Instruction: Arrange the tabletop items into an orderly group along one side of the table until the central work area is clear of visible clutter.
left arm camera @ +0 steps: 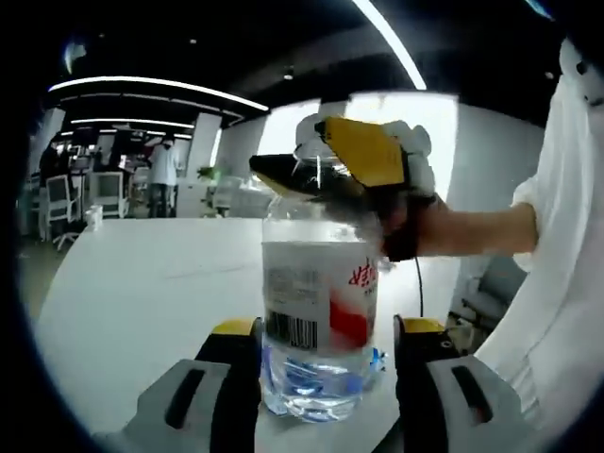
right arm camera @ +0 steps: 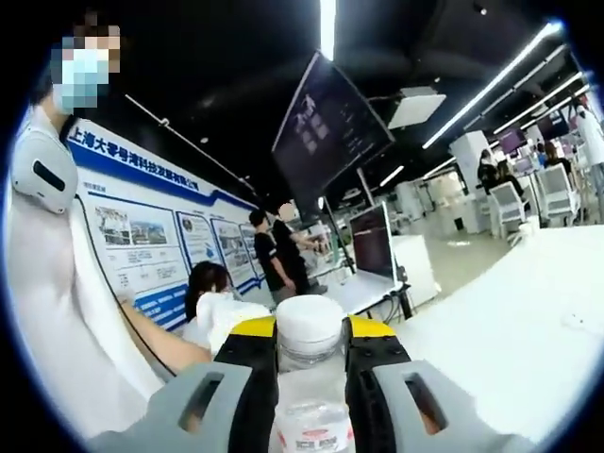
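Standing on the white table (left arm camera: 142, 283), the water bottle (left arm camera: 316, 321) was clamped low by the left gripper (left arm camera: 326, 363) and at its neck by the right gripper (right arm camera: 310, 363), apparently mid-move; next came carrying it toward the table's side.

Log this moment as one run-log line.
left gripper: jaws around water bottle base | right gripper: at the bottle's white cap | bottle upright on white table

Table (left arm camera: 142, 283) bare beyond bottle (left arm camera: 316, 321); right tongs (left arm camera: 363, 165) block bottle top.
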`<state>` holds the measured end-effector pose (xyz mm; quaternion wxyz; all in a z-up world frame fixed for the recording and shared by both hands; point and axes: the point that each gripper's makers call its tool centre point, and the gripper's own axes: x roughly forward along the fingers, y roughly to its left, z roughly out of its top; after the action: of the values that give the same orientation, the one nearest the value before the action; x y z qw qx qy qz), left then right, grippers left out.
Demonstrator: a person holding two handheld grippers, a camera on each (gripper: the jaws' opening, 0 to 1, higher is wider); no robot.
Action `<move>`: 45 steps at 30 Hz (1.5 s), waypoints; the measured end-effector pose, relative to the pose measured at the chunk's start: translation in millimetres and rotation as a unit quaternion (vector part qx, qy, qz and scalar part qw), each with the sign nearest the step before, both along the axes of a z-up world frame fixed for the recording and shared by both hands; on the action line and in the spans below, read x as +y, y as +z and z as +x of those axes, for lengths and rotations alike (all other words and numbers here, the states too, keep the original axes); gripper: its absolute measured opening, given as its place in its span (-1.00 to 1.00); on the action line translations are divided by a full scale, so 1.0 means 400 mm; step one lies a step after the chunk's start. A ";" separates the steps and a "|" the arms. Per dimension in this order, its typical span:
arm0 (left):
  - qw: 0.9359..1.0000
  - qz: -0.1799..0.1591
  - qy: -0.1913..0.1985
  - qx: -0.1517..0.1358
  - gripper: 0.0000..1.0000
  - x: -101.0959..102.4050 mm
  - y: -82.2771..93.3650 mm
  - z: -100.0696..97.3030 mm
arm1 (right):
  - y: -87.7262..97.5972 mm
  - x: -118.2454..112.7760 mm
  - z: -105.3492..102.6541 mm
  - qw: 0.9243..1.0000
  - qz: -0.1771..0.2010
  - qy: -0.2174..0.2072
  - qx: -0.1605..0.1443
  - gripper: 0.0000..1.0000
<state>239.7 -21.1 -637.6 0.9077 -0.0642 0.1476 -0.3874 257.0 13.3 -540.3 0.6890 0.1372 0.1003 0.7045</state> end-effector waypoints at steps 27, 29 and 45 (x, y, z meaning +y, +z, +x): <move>0.992 0.009 0.113 0.054 0.39 0.128 -0.062 -0.130 | -0.156 0.070 0.269 0.995 -0.061 -0.073 -0.020 -0.55; 0.991 0.004 0.121 0.059 0.40 0.131 -0.060 -0.134 | -0.177 0.081 0.297 0.994 -0.067 -0.081 -0.029 -0.55; 0.981 -0.021 0.178 0.077 0.38 0.177 -0.062 -0.157 | -0.262 0.144 0.428 0.989 -0.088 -0.108 -0.051 -0.54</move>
<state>177.1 49.6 -662.4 0.9465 -0.1378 0.1954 -0.2168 428.4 71.1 -645.1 0.7749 0.0500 0.1113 0.6202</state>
